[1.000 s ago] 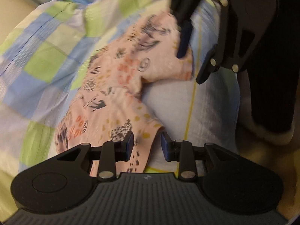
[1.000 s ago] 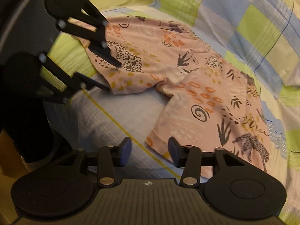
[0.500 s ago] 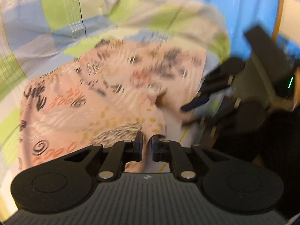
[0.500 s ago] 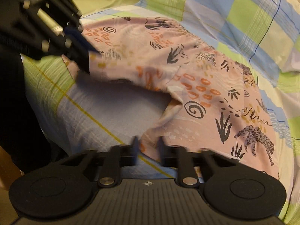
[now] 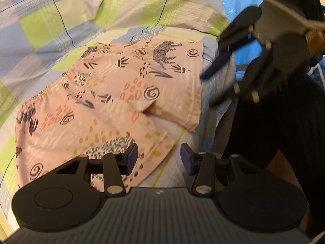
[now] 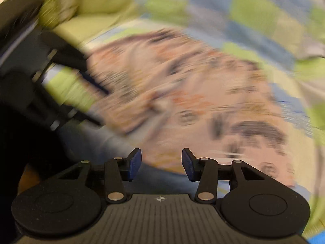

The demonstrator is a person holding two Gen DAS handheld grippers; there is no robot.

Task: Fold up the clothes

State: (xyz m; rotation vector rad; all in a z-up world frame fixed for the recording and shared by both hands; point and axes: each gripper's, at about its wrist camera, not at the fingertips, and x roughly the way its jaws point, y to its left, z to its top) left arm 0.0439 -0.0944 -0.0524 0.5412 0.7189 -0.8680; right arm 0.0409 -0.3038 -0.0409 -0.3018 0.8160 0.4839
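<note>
Checked blue, green and white bedding (image 5: 50,26) covers the bed and serves as the folding surface. On it lies a pink, animal-print cotton garment (image 5: 113,93), spread near the bed's edge with one leg or sleeve lapped over. Left tongs (image 5: 157,158) stand open and empty over its near hem; right tongs (image 6: 161,163) are likewise open, empty, their view motion-blurred. Both appear released, presumably to regrip for the next fold.
</note>
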